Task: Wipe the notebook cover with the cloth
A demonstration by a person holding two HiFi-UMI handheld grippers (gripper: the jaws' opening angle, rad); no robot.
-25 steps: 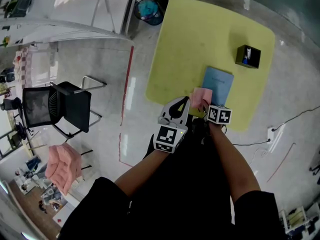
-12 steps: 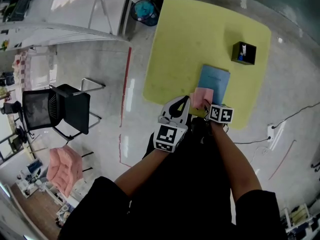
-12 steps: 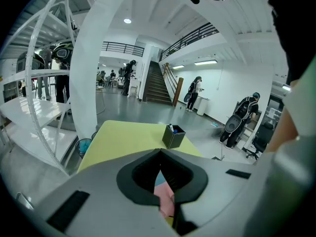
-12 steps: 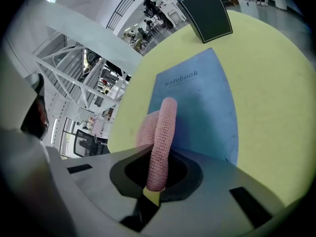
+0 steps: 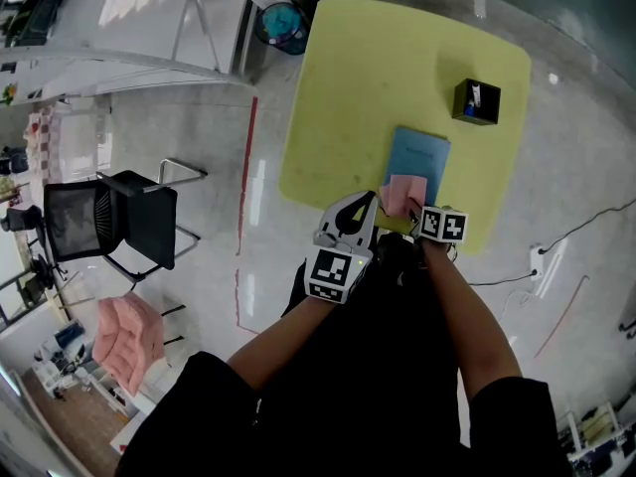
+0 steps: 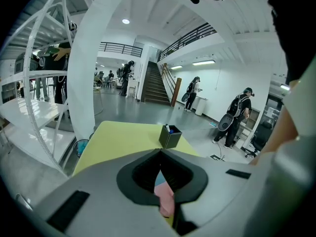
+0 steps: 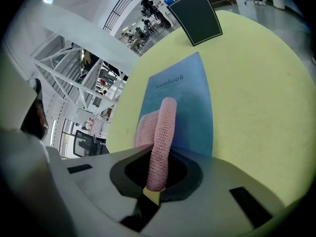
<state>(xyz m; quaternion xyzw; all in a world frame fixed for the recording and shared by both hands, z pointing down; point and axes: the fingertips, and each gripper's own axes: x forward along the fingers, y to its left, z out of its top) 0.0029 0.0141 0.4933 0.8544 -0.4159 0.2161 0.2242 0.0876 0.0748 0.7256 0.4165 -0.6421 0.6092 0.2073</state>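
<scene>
The yellow-green worktop (image 5: 397,68) fills the upper middle of the head view, its near edge just ahead of you. Your left forearm (image 5: 283,331) and right forearm (image 5: 462,311) reach forward, bare below dark sleeves, and converge so that both grippers sit side by side at that near edge. The blue notebook (image 5: 422,149) lies flat and closed on the near right part of the worktop, long side running away from you, with the printed word on its cover at the far end. Your left gripper (image 5: 373,197) is held roughly level just left of the notebook's near end, pointing across the worktop; its jaw tips meet with nothing clamped between them, and the cloth shows only beyond them. Your right gripper (image 7: 159,152) is angled down at the cover and is clenched on the pink cloth (image 5: 405,195). The cloth rises as a narrow upright fold from between the jaws and drapes forward onto the near left part of the cover, one lobe spreading towards the notebook's left edge. A black open-topped holder (image 5: 476,101), contents too small to identify, stands on the far right of the worktop, well apart from the notebook.
</scene>
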